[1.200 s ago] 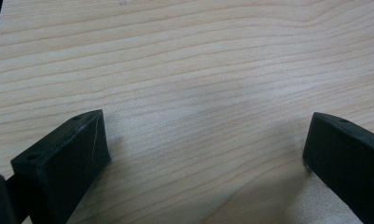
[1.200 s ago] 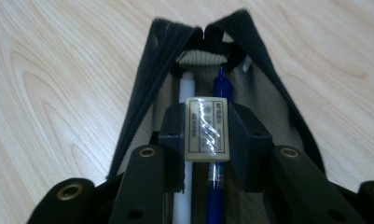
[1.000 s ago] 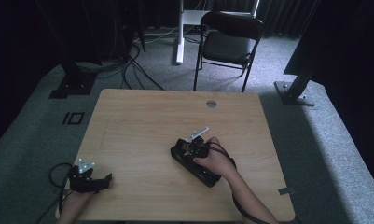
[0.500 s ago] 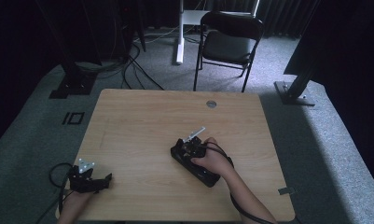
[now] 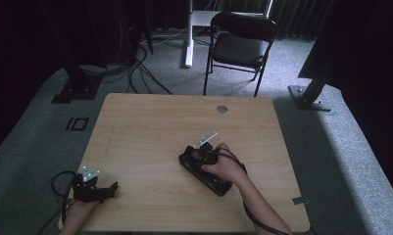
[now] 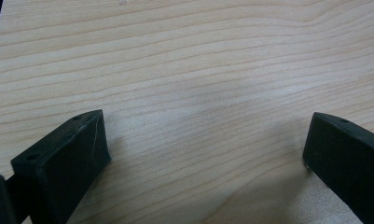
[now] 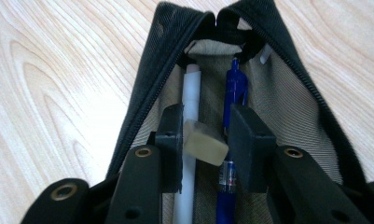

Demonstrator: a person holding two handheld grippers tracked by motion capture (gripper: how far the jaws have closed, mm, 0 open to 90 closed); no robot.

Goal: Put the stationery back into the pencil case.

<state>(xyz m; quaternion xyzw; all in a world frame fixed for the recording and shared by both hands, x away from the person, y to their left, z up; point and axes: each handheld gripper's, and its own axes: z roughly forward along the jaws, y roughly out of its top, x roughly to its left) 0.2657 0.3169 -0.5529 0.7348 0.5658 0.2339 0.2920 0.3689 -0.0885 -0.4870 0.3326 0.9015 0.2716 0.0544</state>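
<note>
Right gripper [image 7: 205, 140] is pinching a small beige eraser [image 7: 204, 142] between its jaws, inside the unzipped black pencil case [image 7: 142, 88]. Case is lying near the middle of the tabletop [image 5: 150, 122], holding a white pen [image 7: 190, 93] and a blue pen [image 7: 234, 88] side by side on its tan lining. Left gripper [image 6: 203, 149] is resting wide open, holding nothing, over bare wood at the near left corner.
</note>
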